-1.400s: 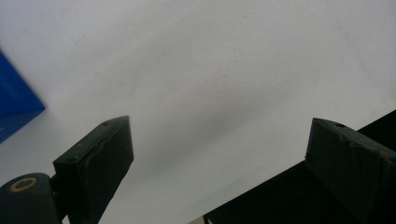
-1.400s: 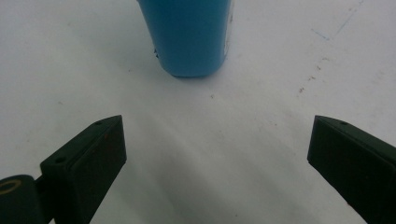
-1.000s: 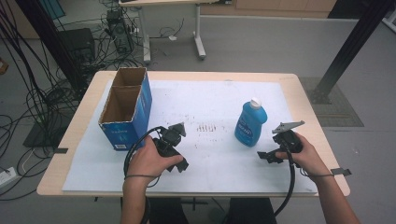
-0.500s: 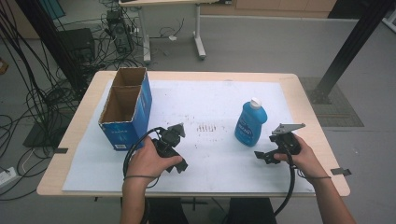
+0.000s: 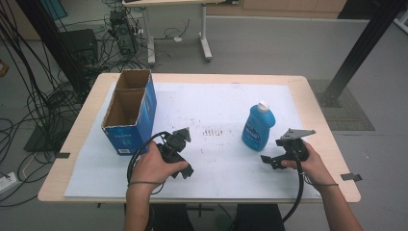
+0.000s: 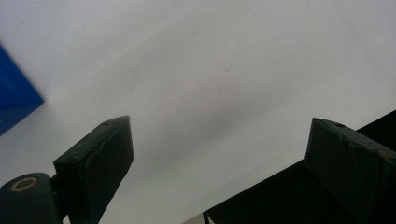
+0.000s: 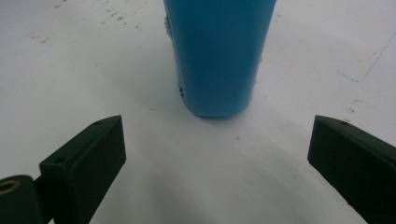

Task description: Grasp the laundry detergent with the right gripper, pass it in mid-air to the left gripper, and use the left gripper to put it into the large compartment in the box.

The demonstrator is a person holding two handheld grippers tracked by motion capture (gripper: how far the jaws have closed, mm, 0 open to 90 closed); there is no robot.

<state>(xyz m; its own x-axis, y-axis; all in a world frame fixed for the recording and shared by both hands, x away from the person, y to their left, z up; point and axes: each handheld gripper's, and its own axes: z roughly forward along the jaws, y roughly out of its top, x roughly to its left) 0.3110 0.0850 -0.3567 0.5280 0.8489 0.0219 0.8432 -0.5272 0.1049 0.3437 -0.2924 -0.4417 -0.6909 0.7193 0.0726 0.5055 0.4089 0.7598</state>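
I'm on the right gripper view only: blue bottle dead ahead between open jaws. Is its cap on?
Observer: Yes, the high view shows a white cap on the blue bottle, which stands upright.
Operator: Where's the other gripper?
Observer: The left gripper sits near the table's front edge, beside the blue cardboard box, jaws open with nothing between them.
Operator: Is that box open?
Observer: Its top is open, and it has two compartments; I can't tell what they hold.
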